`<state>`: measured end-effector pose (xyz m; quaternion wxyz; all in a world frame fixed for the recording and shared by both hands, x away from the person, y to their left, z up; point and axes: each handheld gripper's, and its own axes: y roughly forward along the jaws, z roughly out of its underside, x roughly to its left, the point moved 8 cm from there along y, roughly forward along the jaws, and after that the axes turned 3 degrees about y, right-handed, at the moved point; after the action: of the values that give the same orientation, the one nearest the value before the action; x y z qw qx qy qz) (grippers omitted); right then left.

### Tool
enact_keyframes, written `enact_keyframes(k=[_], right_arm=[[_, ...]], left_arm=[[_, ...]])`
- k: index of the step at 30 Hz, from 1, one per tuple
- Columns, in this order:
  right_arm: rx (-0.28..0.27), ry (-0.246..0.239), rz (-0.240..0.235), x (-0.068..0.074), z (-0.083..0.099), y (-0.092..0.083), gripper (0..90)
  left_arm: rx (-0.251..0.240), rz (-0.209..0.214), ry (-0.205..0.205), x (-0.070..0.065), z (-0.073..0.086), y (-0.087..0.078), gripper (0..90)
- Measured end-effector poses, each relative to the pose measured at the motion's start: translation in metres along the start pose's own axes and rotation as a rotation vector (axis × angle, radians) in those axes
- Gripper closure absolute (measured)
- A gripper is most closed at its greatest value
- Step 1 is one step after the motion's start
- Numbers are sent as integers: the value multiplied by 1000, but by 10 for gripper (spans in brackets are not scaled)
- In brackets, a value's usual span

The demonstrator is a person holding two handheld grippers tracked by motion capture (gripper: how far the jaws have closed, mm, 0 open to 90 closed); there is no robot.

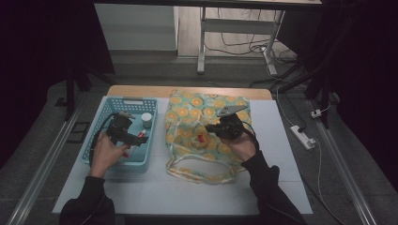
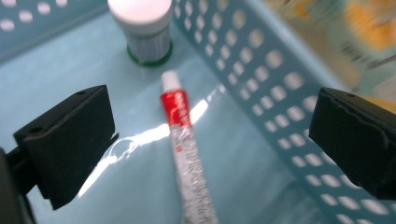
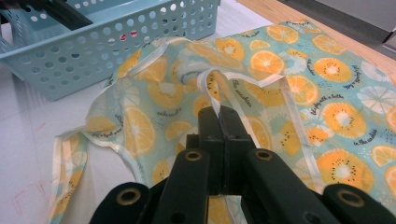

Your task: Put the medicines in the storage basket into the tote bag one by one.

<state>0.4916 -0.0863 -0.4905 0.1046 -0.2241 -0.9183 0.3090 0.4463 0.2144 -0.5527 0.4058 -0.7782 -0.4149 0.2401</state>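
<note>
A light blue perforated basket stands at the table's left. On its floor lie a thin tube with a red band and a small white-capped jar, the jar upright near the far right corner. My left gripper hangs inside the basket, jaws wide open on either side of the tube without touching it. A fruit-print cloth bag lies flat at the middle. My right gripper is shut on the bag's white-trimmed strap and lifts it a little. Something small and red shows at the bag's mouth.
The basket sits close beside the bag's left edge. White table surface lies in front of both. A power strip and cables lie on the floor to the right.
</note>
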Motion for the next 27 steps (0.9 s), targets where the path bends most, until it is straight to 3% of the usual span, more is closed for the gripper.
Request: enact_keyframes(k=[7, 16, 19, 21, 27], right_arm=[[5, -1, 0, 0, 1, 1, 898], [6, 1, 1, 0, 1, 1, 898], [7, 3, 0, 0, 2, 1, 897], [7, 3, 0, -1, 2, 0, 897], [6, 2, 2, -1, 2, 0, 897]], left_arm=[[84, -2, -37, 7, 11, 12, 0], [202, -36, -41, 8, 21, 23, 55], [236, -45, -34, 8, 23, 26, 130], [248, -42, -29, 7, 24, 26, 232], [255, -26, -49, 8, 26, 27, 395]])
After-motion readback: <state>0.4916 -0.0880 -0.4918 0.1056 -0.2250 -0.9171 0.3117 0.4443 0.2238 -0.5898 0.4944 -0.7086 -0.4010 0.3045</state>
